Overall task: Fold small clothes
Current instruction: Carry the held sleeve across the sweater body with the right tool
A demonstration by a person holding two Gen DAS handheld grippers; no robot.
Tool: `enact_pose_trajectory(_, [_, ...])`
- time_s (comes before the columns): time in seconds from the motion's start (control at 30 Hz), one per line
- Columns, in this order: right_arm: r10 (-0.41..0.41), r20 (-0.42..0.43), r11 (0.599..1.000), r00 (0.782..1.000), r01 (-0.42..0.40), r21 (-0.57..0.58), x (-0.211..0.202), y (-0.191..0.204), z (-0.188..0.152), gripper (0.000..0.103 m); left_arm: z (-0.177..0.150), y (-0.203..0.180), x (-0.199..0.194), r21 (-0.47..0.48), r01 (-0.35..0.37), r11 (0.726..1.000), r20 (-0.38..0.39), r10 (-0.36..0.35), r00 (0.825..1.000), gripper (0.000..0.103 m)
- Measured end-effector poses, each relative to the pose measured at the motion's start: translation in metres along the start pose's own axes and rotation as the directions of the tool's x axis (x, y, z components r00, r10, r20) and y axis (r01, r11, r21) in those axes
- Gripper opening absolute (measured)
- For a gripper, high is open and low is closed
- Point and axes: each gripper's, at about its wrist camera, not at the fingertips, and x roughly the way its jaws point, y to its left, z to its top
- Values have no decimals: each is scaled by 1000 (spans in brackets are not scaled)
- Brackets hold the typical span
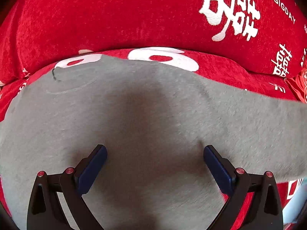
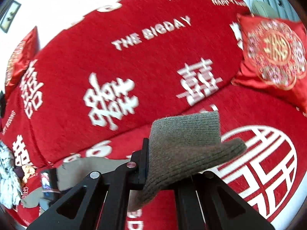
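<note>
A grey knit garment point(image 1: 153, 115) lies spread on the red sofa seat and fills most of the left wrist view. My left gripper point(image 1: 155, 149) hovers just over it, pointing steeply down. Its blue-padded fingers point(image 1: 96, 164) stand wide apart with nothing pinched between them. In the right wrist view my right gripper point(image 2: 148, 153) is shut on the garment's ribbed cuff point(image 2: 184, 140). The cuff is lifted off the seat and drapes over the right finger, hiding it. More of the grey cloth point(image 2: 92, 164) trails down to the lower left.
The sofa seat point(image 2: 259, 163) and its backrest point(image 2: 134, 57) wear a red cover with white characters. A red embroidered cushion point(image 2: 274, 55) leans at the right end, another point(image 2: 19, 63) at the left. A white plush toy point(image 2: 7, 172) sits at the far left.
</note>
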Motion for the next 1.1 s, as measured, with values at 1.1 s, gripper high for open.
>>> enact_pose_trajectory(1.1, [216,-117,900,969,-244,-360,16,324,-78,5,-70,171,-71,-103,-50,993,182,68,981,101])
